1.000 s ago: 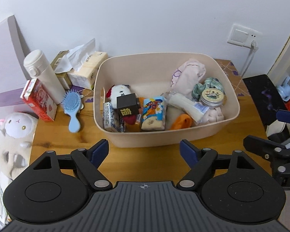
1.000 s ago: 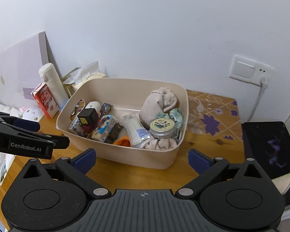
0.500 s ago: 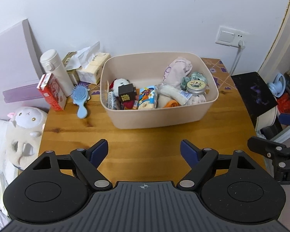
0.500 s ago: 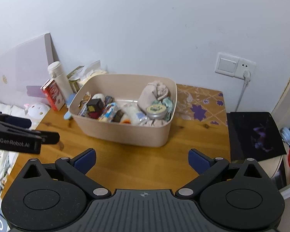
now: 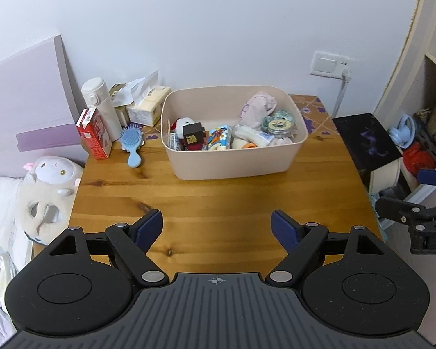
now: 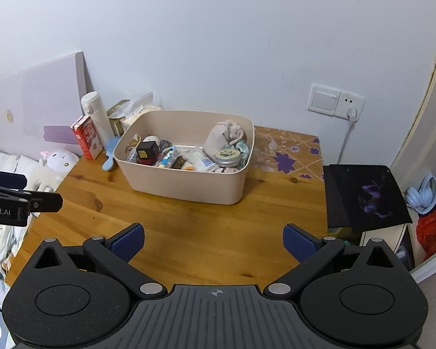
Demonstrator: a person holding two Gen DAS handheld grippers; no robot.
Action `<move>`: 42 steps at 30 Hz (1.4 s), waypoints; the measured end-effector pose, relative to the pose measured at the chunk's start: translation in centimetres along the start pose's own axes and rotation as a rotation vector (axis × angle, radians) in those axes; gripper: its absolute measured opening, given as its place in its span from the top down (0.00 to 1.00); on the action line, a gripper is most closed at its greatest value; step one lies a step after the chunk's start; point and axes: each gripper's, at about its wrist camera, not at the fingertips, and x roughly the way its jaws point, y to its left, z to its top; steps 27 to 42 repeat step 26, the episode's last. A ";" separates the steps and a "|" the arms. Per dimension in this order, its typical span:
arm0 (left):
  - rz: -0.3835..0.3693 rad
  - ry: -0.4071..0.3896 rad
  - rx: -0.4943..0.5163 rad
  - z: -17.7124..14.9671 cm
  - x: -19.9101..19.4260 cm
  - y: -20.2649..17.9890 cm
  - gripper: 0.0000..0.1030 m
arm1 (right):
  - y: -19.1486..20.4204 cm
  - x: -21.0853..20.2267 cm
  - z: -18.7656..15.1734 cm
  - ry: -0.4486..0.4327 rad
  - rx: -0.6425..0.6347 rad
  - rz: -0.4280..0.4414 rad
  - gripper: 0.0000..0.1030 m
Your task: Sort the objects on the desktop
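Both hand-held grippers [image 5: 217, 225] [image 6: 213, 240] farther from bin [image 5: 232, 163]

Bin [image 5: 235, 161] on table [image 5: 218, 197]; hairbrush [image 5: 133, 145] at its left.

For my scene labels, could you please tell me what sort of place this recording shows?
Most likely a bedroom or dorm room at home. A small wooden table stands against the wall beside bedding with a plush sheep, and personal things sit on it: a bin of odds and ends, a hairbrush and tissues.
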 end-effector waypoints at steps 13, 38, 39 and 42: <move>-0.024 0.024 -0.013 -4.1 -4.4 -0.7 0.19 | -0.7 -4.4 -3.2 0.011 0.009 -0.004 0.00; -0.020 0.028 -0.009 -4.6 -6.0 -0.1 0.19 | -1.3 -5.4 -4.1 0.056 0.004 -0.017 0.00; -0.020 0.028 -0.009 -4.6 -6.0 -0.1 0.19 | -1.3 -5.4 -4.1 0.056 0.004 -0.017 0.00; -0.020 0.028 -0.009 -4.6 -6.0 -0.1 0.19 | -1.3 -5.4 -4.1 0.056 0.004 -0.017 0.00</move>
